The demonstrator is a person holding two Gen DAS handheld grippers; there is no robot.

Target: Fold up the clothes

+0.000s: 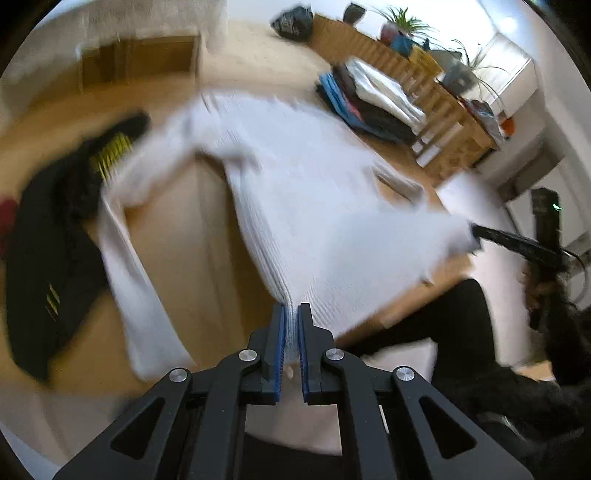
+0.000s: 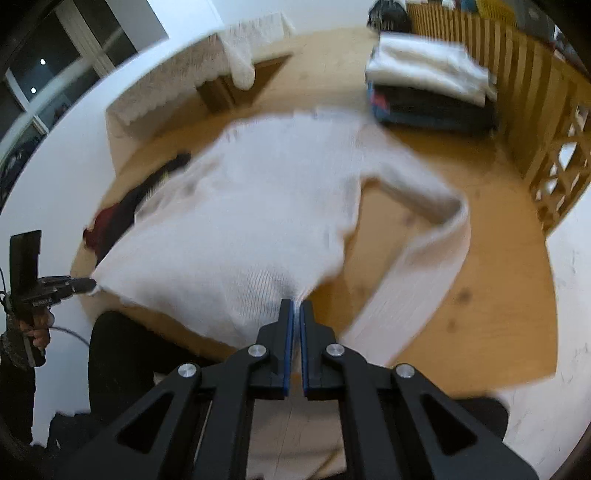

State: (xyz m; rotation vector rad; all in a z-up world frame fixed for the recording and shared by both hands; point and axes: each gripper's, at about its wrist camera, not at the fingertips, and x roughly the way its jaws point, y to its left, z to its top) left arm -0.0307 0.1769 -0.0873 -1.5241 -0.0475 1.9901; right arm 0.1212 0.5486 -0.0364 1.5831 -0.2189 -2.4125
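A white ribbed long-sleeved sweater (image 1: 314, 192) is held up by its hem over a wooden table (image 1: 177, 229), blurred by motion. My left gripper (image 1: 291, 308) is shut on one hem corner. My right gripper (image 2: 296, 304) is shut on the other hem corner of the sweater (image 2: 266, 206). In the left wrist view the right gripper (image 1: 476, 232) shows at the far corner, pinching the cloth. The right wrist view has the left gripper (image 2: 86, 284) at the cloth's left corner. One sleeve (image 2: 413, 273) trails across the table; the other sleeve (image 1: 129, 280) hangs down the left side.
A stack of folded clothes (image 2: 428, 85) lies at the table's far right beside a wooden slatted rack (image 2: 532, 92). A black garment with yellow stripes (image 1: 48, 236) lies at the left. The person's dark-clad legs (image 2: 122, 365) are below the table edge. Potted plants (image 1: 406, 22) stand behind.
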